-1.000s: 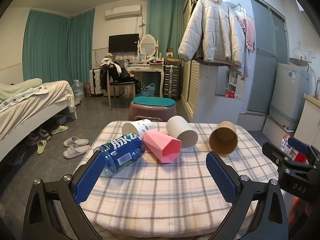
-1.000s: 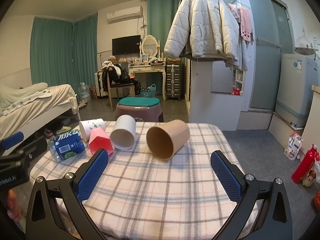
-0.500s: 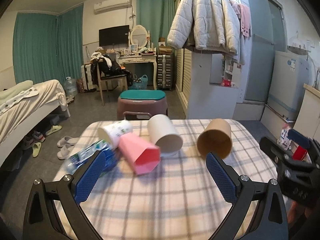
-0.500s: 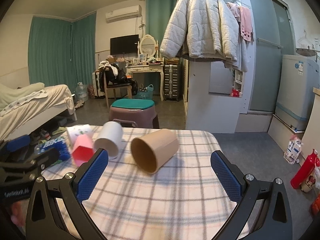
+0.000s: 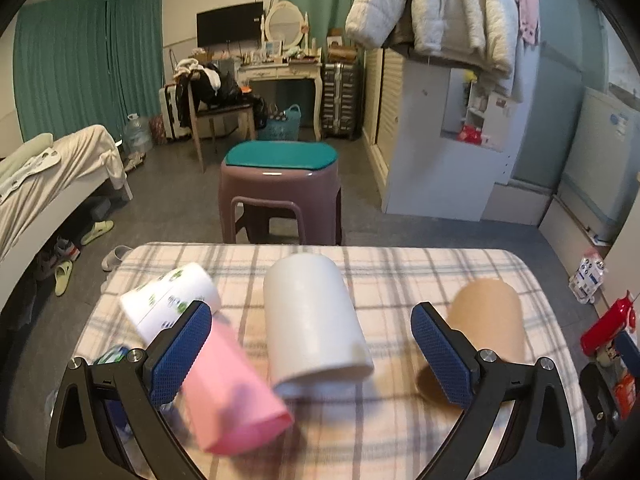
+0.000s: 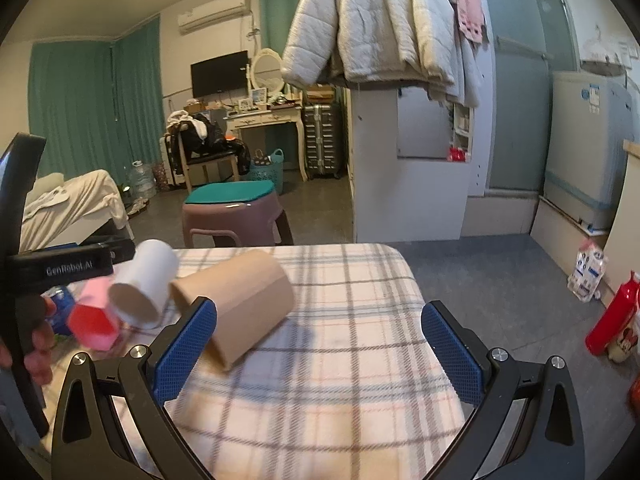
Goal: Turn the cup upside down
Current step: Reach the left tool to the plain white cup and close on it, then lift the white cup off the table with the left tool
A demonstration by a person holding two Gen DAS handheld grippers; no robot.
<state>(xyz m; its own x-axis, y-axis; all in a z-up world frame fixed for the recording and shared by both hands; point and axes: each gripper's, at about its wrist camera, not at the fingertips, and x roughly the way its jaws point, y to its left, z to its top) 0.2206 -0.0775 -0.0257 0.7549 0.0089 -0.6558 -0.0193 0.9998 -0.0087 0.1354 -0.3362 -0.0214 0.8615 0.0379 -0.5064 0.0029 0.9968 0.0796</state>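
Left wrist: four cups (image 5: 312, 316) lying (one pink); both hand-held grippers (image 5: 312, 352) agape.

"GenRobot.AI" stands in pale letters on the black body of the left gripper (image 6: 60, 268) (seen from the right wrist view).

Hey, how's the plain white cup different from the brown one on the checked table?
The white cup is glossy white; the brown cup is matte cardboard-tan. The white cup lies between the left tool's fingers, while the brown cup lies beyond its right finger, nearer the right tool. The white cup sits beside the pink cup; the brown cup lies apart. Both lie on their sides, neither gripped.
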